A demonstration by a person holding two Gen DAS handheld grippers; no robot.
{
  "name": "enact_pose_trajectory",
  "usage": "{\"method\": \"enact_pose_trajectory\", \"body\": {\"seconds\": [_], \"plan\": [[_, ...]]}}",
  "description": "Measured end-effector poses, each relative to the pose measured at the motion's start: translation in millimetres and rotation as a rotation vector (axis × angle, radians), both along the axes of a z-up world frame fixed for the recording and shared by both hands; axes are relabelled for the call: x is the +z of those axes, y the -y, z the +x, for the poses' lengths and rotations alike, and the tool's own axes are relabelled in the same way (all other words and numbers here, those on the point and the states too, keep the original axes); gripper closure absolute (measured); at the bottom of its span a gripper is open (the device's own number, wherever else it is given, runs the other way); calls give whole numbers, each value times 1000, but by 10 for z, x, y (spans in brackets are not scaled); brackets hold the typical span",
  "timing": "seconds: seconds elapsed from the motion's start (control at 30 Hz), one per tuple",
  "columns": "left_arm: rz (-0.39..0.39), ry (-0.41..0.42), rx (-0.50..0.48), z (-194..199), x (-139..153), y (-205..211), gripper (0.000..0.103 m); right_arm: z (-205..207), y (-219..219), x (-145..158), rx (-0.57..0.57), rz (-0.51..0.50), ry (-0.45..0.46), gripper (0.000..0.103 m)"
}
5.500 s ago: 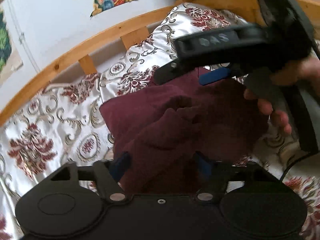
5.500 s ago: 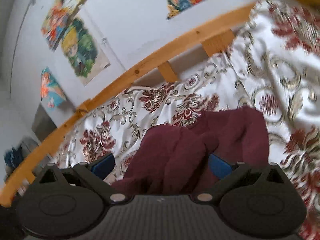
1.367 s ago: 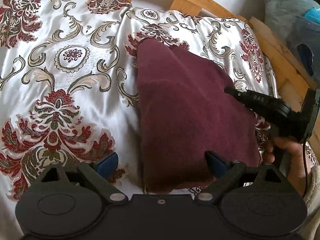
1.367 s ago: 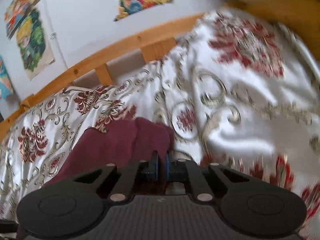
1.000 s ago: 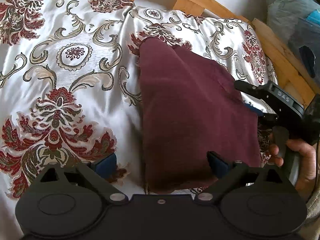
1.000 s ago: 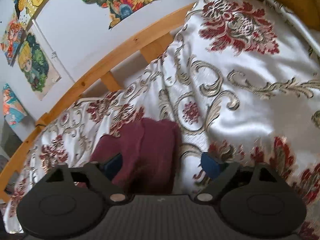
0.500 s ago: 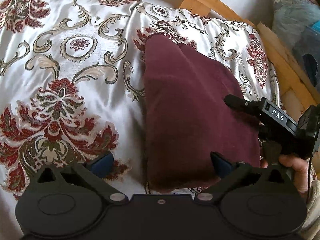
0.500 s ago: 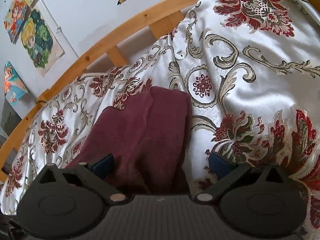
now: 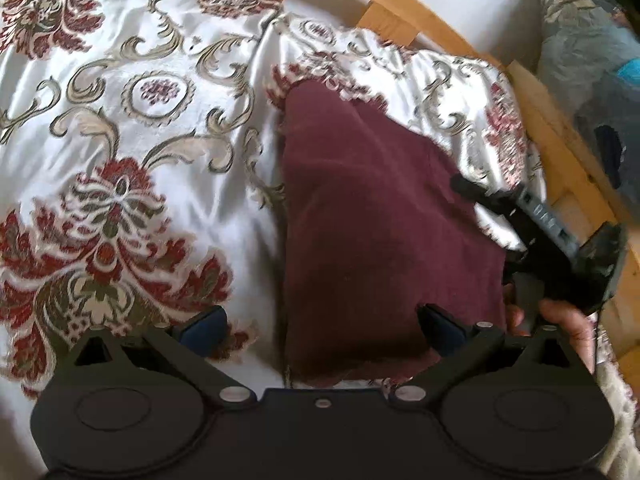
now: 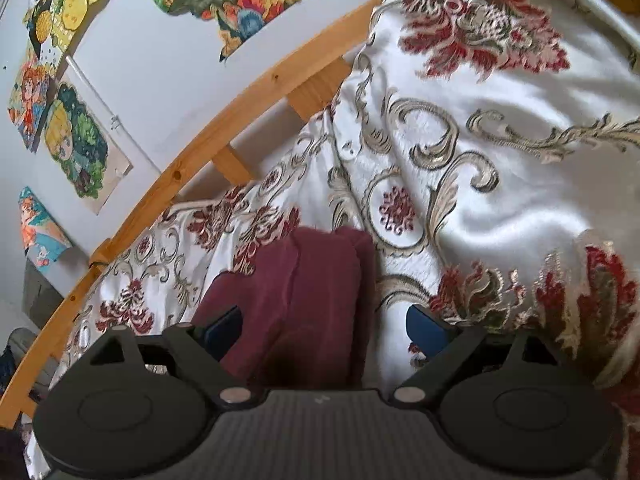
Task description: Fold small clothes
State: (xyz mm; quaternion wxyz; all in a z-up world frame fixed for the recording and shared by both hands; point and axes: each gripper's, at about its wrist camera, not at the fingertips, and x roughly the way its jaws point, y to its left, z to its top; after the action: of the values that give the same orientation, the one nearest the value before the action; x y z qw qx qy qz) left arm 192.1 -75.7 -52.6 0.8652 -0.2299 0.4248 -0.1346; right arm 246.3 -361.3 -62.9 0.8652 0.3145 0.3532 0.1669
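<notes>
A maroon cloth [image 9: 376, 216] lies folded on the bed's satin floral cover [image 9: 132, 168]. My left gripper [image 9: 320, 326] is open and empty, its blue pads either side of the cloth's near edge, a little above it. My right gripper is seen in the left wrist view as a black body [image 9: 548, 236] held by a hand at the cloth's right edge. In the right wrist view the right gripper [image 10: 324, 332] is open and empty, with the cloth [image 10: 304, 300] between and just beyond its pads.
A wooden bed rail [image 9: 400, 4] curves around the far and right sides of the bed; it also shows in the right wrist view [image 10: 224, 128]. Posters [image 10: 76, 140] hang on the white wall. A grey patterned bundle [image 9: 592, 56] lies beyond the rail at right.
The right gripper opened off the cloth about a second ago and has drawn back to its right edge. The cloth lies still. The left gripper stays open and has shifted slightly.
</notes>
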Motion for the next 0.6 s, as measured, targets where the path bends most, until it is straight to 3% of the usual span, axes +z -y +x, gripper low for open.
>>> {"method": "enact_pose_trajectory", "body": {"seconds": [0.17,0.33,0.47,0.6], "plan": [[-71,25,7,170,75,-61,1,24,-60,-22,57,13,-5,6],[-87,-38,52,322,-13,-131,1,18,-107,-20,84,2,-7,3],[-127,-59,57,310,-117,-174,1,31,-191,-1,101,-49,-19,2],[-112,-42,51,267,-150,-153,1,19,-269,18,111,-109,-22,2]]}}
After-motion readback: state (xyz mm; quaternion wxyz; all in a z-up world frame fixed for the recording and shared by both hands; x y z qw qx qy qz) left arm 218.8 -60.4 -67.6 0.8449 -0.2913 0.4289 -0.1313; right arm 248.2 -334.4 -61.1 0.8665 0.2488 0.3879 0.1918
